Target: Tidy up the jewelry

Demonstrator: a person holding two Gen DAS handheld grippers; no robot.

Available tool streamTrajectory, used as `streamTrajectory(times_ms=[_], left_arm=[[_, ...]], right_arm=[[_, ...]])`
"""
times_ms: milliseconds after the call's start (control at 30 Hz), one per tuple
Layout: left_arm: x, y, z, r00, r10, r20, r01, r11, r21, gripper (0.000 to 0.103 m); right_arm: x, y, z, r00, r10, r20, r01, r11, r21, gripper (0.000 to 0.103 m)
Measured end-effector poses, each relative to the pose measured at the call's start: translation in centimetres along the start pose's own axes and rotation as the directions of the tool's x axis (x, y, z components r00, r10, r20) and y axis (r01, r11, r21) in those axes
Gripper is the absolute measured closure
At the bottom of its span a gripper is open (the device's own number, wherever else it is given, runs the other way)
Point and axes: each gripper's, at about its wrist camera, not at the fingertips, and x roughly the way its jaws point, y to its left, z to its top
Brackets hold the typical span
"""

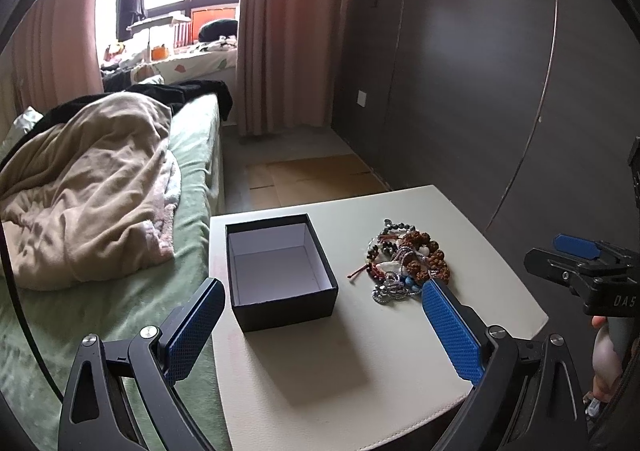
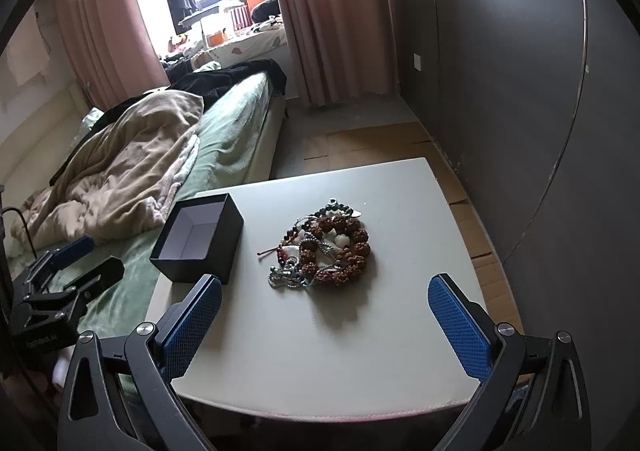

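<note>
A black open box (image 1: 280,275) with a white empty inside stands on the left part of the white table (image 1: 360,363); it also shows in the right wrist view (image 2: 198,241). A tangled pile of beaded bracelets and necklaces (image 1: 404,261) lies to its right, also seen from the right wrist (image 2: 326,251). My left gripper (image 1: 322,299) is open and empty, held above the table just in front of the box. My right gripper (image 2: 328,299) is open and empty, just in front of the pile. Each gripper shows in the other's view (image 1: 568,255) (image 2: 80,263).
A bed (image 1: 100,311) with green sheet and a beige blanket (image 1: 88,187) adjoins the table's left edge. A dark wall panel (image 1: 480,71) stands behind and to the right. Pink curtains (image 1: 280,31) and a window are far back.
</note>
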Motion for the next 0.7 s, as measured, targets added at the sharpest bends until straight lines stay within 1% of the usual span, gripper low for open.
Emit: streamTrajectory(times_ms=[700], left_arm=[[-0.33, 0.24, -0.03, 1.000, 0.003, 0.008, -0.003, 1.000, -0.001, 0.004]], right_arm=[[-0.40, -0.14, 0.13, 1.000, 0.001, 0.011, -0.001, 1.000, -0.001, 0.000]])
